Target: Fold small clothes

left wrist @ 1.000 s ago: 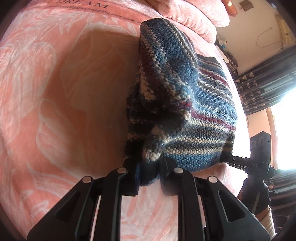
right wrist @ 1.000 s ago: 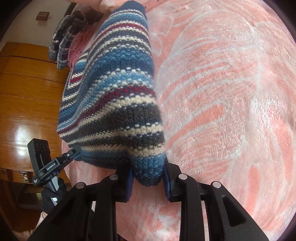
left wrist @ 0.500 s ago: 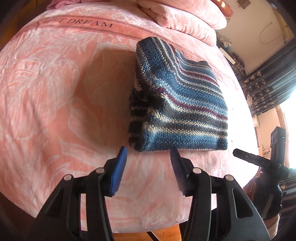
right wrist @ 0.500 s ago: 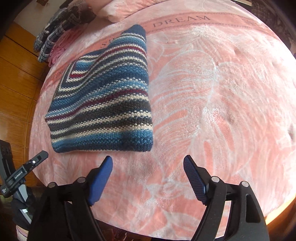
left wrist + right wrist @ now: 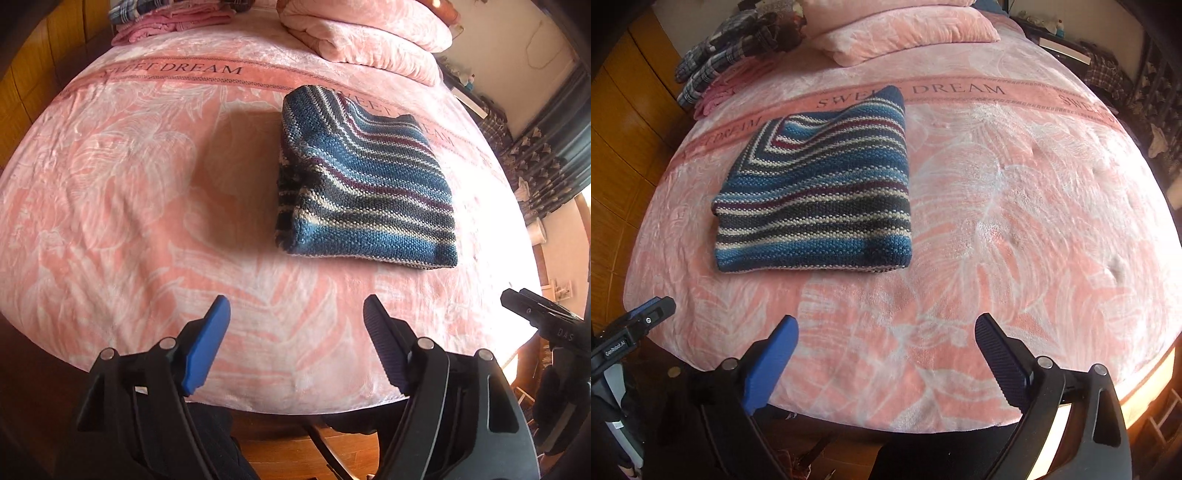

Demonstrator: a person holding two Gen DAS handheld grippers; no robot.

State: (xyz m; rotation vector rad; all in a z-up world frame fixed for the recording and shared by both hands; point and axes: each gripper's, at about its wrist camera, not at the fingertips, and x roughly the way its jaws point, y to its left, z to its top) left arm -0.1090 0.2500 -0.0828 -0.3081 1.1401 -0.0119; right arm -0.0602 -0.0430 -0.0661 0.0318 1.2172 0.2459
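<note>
A striped knit sweater (image 5: 365, 184) in blue, cream and maroon lies folded into a thick rectangle on the pink bed blanket (image 5: 129, 206); the right wrist view shows the sweater (image 5: 820, 199) left of centre. My left gripper (image 5: 297, 317) is open near the bed's front edge, well short of the sweater, with nothing between its blue pads. My right gripper (image 5: 886, 334) is open too, wide apart, also back from the sweater and holding nothing. Each gripper shows at the edge of the other's view.
Pink pillows (image 5: 369, 33) lie at the head of the bed. A pile of plaid and pink clothes (image 5: 727, 59) sits at the far left corner by the wooden wall. Dark curtains (image 5: 546, 155) and clutter stand to the right. Wooden floor shows below the bed edge.
Both grippers let go of the sweater's near edge, opened, and pulled back towards the bed's front edge. The sweater now lies flat and folded on the blanket.
</note>
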